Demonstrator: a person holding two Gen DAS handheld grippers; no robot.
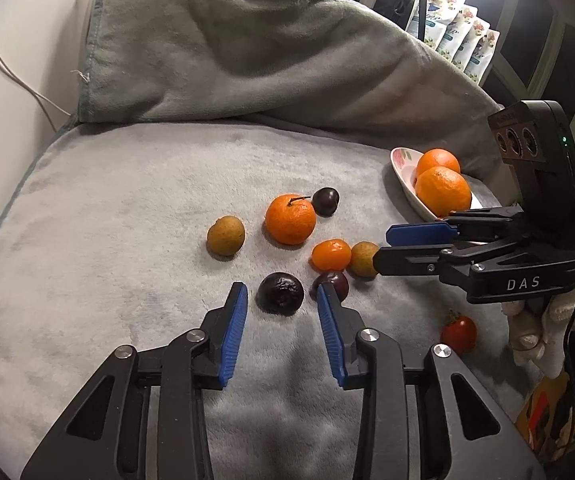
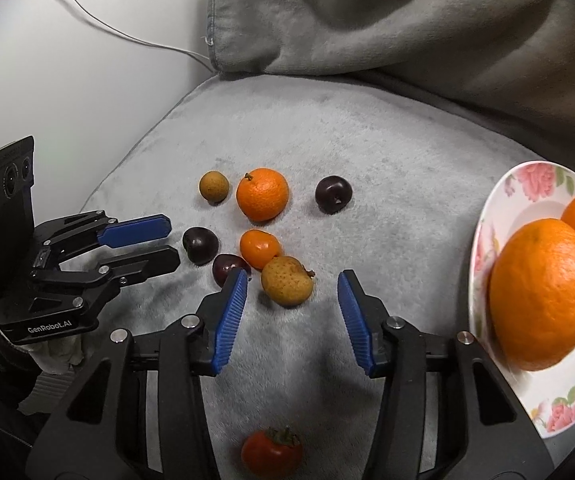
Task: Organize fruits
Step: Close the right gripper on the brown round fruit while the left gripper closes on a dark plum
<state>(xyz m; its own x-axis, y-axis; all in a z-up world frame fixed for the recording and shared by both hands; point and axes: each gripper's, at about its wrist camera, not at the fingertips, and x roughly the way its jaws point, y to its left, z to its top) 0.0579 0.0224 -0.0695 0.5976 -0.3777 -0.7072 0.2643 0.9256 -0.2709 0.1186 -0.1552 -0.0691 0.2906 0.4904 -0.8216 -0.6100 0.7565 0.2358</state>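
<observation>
Two oranges point(image 2: 542, 294) lay on the plate point(image 2: 487, 224); perhaps eight fruits remained loose ahead of both tools, left tool point(image 1: 281, 300) and right tool point(image 2: 292, 286), each spread apart, empty.

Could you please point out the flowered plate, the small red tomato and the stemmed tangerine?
flowered plate point(image 2: 527, 184): right wrist view, on its bare upper rim.
small red tomato point(image 1: 460, 334): left wrist view, on the middle of its red skin.
stemmed tangerine point(image 1: 290, 219): left wrist view, on the centre of its peel.
</observation>
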